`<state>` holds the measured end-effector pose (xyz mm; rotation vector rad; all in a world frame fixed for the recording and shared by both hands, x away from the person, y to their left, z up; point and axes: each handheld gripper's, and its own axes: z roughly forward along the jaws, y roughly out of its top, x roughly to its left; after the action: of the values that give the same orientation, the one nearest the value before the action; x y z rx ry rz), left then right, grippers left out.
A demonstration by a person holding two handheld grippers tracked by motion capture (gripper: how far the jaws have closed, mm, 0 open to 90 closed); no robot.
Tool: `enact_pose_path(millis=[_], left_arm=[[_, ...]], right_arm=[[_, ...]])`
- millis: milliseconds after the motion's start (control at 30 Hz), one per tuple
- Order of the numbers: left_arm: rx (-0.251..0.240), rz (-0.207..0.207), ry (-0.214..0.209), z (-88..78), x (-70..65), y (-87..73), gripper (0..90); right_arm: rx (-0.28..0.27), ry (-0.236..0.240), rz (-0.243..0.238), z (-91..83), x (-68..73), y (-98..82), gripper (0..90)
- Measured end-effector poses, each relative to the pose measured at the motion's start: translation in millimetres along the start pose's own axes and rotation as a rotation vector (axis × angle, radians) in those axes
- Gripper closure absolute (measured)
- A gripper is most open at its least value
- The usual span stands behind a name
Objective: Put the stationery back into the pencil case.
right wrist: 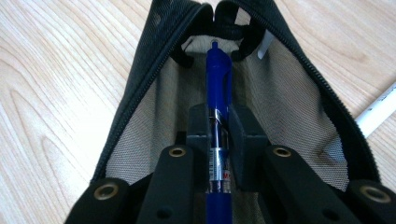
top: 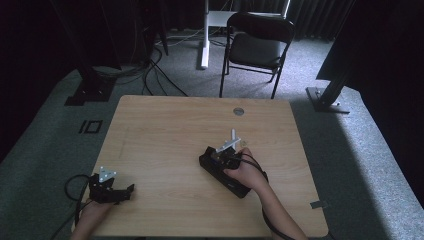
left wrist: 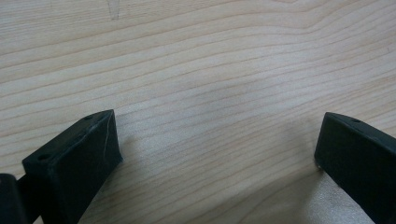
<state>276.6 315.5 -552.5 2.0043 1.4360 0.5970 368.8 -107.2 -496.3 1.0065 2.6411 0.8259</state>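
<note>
Right tongs [right wrist: 218,135] pinch blue pen [right wrist: 218,74] inside open pencil case [right wrist: 140,93] (black mesh).

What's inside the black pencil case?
The open pencil case shows a mesh lining and the front of a blue pen, which the right gripper is clamping. The gripper covers the case's near end, so anything there stays hidden.

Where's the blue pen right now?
In the right gripper view the blue pen is clamped between the right gripper jaws, its tip pointing into the open black pencil case, right of centre on the table.
</note>
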Motion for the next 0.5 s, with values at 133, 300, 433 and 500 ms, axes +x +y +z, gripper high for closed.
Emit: enact_pose_path(millis=[133, 300, 433, 500], left_arm=[[0.0, 0.0, 0.0, 0.0, 0.0, 0.0, 0.3], [0.0, 0.0, 0.0, 0.0, 0.0, 0.0, 0.4], [0.0, 0.0, 0.0, 0.0, 0.0, 0.0, 0.3], [0.0, 0.0, 0.0, 0.0, 0.0, 0.0, 0.3]], right_arm=[[0.005, 0.005, -0.001, 1.0, -1.0, 0.3, 79.4], [0.012, 0.011, 0.009, 3.2, -1.9, 1.0, 79.0], [0.016, 0.016, 0.014, 4.4, -2.3, 0.7, 78.9], [0.017, 0.021, 0.016, 4.2, -2.0, 0.7, 78.6]])
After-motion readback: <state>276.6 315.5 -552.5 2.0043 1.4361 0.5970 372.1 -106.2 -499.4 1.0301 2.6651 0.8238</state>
